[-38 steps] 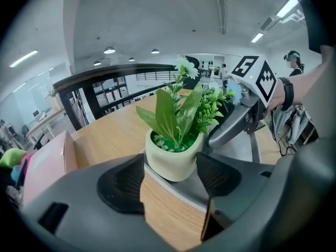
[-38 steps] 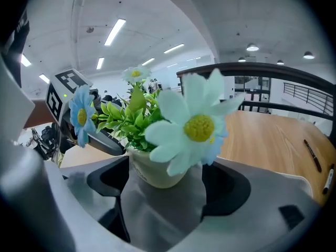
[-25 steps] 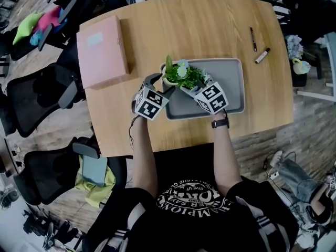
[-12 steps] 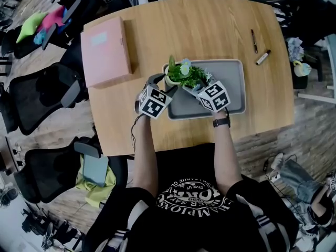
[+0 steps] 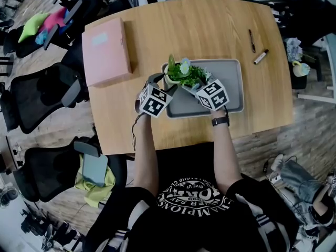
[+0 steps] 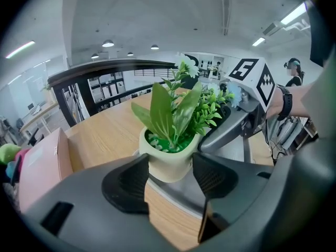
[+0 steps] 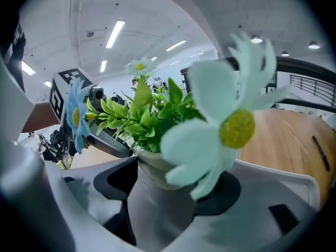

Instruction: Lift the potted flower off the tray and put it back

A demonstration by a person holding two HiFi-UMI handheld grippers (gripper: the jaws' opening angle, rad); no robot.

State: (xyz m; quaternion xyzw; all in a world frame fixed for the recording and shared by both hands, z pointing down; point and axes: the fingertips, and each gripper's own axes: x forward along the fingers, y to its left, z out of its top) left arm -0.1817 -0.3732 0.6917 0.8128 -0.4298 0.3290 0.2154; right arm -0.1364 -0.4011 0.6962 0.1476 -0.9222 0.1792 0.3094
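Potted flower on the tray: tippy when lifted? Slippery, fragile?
The potted flower looks top-heavy: foliage rises well above its small cream pot, so it may tip if gripped low. The pot looks rigid and smooth, perhaps slippery. Leaves and petals probably flex, so grip the pot.

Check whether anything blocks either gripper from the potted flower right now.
Nothing visible does. The potted flower stands at the left end of the tray, directly between the jaws of the left gripper and of the right gripper. Only its own petals hang before the right gripper's camera.
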